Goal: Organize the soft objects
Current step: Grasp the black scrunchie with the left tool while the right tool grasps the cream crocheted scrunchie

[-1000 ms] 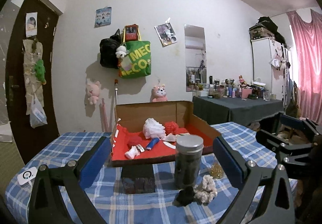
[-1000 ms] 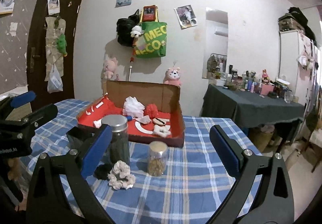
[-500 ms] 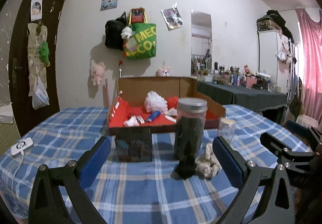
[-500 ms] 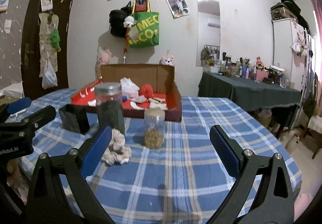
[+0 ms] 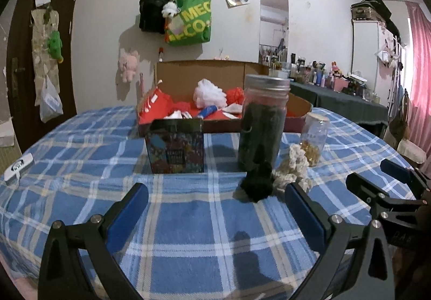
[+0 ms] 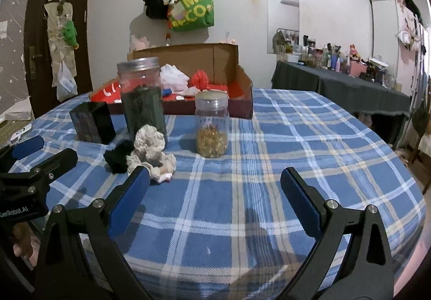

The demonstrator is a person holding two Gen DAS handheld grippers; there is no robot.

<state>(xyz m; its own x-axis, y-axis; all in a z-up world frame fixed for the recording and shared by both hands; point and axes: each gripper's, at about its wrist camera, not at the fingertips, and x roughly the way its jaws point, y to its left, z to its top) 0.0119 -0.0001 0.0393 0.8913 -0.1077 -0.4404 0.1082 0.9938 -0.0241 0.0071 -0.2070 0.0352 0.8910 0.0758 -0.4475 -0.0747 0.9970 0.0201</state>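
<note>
Here both the left tongs [image 5: 215, 209] and right tongs [image 6: 214, 188] gape empty; black scrunchie [image 5: 256, 182] and cream scrunchie [image 6: 149, 150] touch mid-frame on the table [image 6: 296, 143].

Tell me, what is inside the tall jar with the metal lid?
The tall jar holds dark, greenish-black stuff that fills most of it, up to a clear band under the metal lid. What it is exactly I cannot tell; the bottom is hidden behind the cream scrunchie.
</note>
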